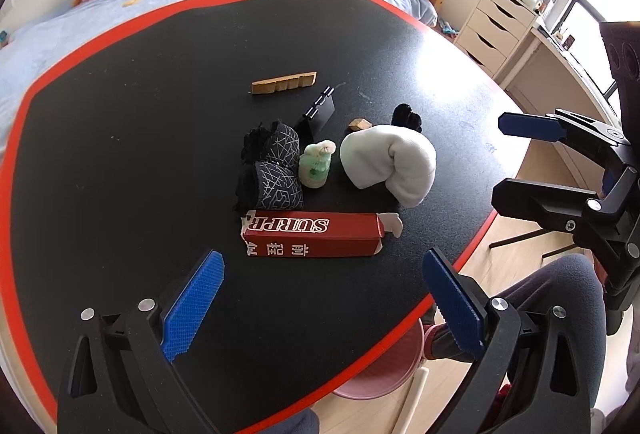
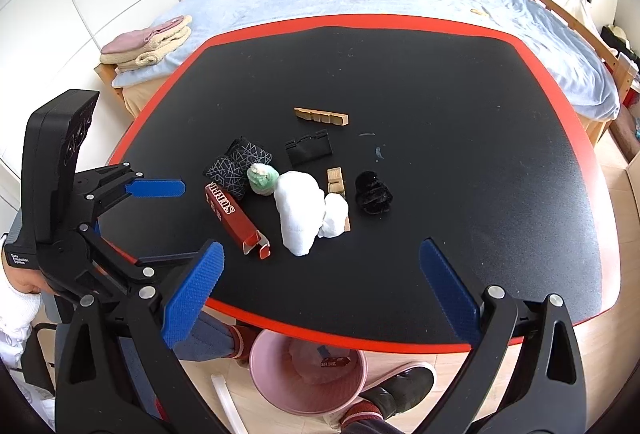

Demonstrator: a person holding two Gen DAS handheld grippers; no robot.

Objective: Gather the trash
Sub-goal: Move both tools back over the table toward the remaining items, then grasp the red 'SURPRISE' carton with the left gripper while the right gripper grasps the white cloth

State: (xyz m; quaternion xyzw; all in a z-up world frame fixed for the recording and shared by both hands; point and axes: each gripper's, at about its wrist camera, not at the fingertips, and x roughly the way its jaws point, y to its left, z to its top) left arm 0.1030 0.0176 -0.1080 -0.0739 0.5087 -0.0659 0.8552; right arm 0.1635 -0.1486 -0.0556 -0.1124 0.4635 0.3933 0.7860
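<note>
A red carton (image 1: 314, 235) (image 2: 236, 214) lies on the black table (image 1: 120, 154) (image 2: 440, 74), closest to me. Behind it are a green-white crumpled wad (image 1: 317, 165) (image 2: 262, 178), a white cloth bundle (image 1: 390, 164) (image 2: 306, 212), a patterned black sock roll (image 1: 272, 166) (image 2: 236, 166) and a black fuzzy ball (image 1: 408, 118) (image 2: 374, 192). My left gripper (image 1: 324, 310) is open and empty, just short of the carton. My right gripper (image 2: 320, 290) is open and empty over the table's near edge. A pink bin (image 2: 308, 374) (image 1: 380, 366) stands on the floor below that edge.
A notched wooden strip (image 1: 284, 83) (image 2: 321, 115), a black folded card (image 1: 316, 110) (image 2: 309, 147) and a small wooden piece (image 2: 336, 180) (image 1: 359, 124) also lie on the table. A bed (image 2: 360, 2) is behind it, drawers (image 1: 496, 26) to the right.
</note>
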